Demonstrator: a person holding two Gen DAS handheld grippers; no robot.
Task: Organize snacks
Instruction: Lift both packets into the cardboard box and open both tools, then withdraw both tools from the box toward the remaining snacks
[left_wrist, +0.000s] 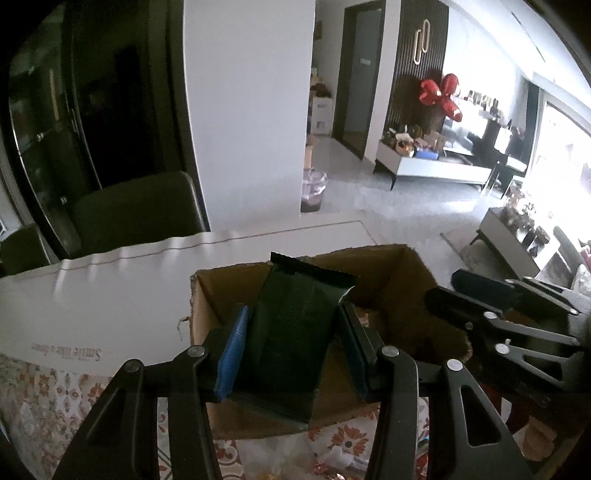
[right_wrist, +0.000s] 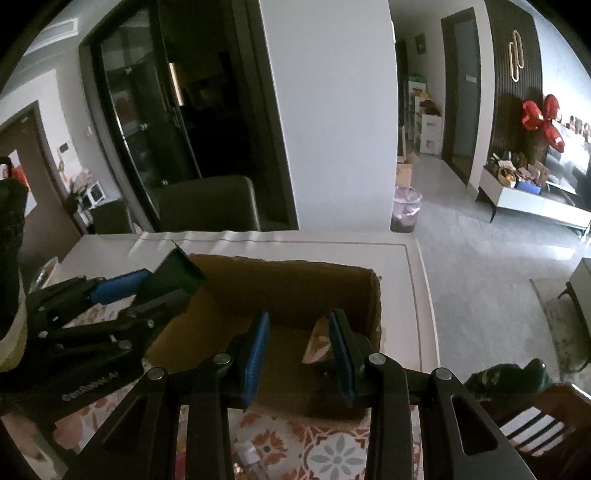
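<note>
On the white sheet (left_wrist: 110, 306) lying over the worktop (left_wrist: 55, 398), a line of dark print is showing upside down near the sheet's close edge; it is reading roughly "Smile like a ...", the last word too small to make out. In the right wrist view, pale lettering is running along the black body of the left hand-held gripper (right_wrist: 173, 286), but it is blurring too much to read. The dark green snack packet (left_wrist: 291, 343) is showing no legible print.

Box (right_wrist: 280, 295) on table (right_wrist: 406, 258); packet (left_wrist: 291, 332) above box.
</note>
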